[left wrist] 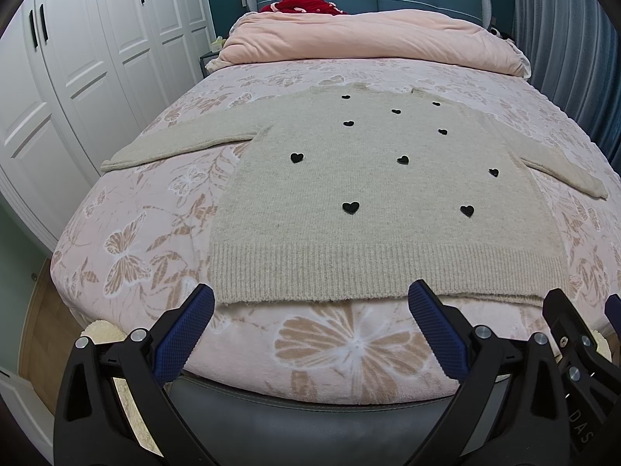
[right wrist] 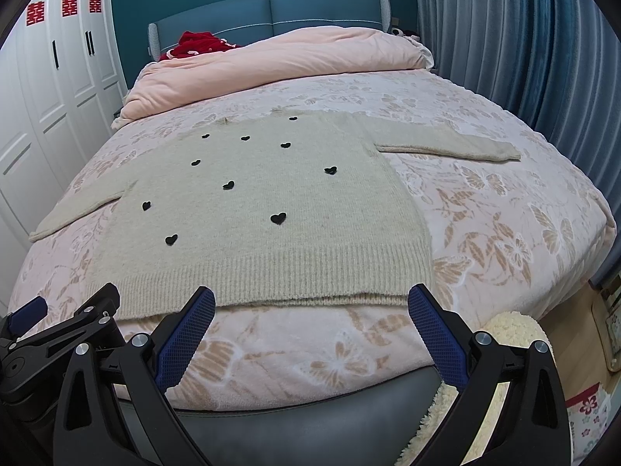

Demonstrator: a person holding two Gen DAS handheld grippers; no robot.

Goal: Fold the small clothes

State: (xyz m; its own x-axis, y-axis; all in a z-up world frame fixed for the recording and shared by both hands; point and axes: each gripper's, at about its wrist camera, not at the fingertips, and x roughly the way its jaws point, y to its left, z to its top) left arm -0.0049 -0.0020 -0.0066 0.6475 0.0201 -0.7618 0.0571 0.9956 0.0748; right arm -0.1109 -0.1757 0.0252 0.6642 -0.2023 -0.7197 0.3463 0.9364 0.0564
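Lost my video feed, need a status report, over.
Left tool and right tool open, holding nothing, short of the hem. Beige sweater flat on bed, sleeves spread, unfolded. Nothing in the way.

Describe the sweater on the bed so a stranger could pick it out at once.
Start at the bed with the pink butterfly-print cover. Spread flat across its near half, sleeves out, ribbed hem toward both open claws, lies the beige knit sweater. Unlike the plain pink duvet and the red garment at the headboard, it is dotted with small black hearts.
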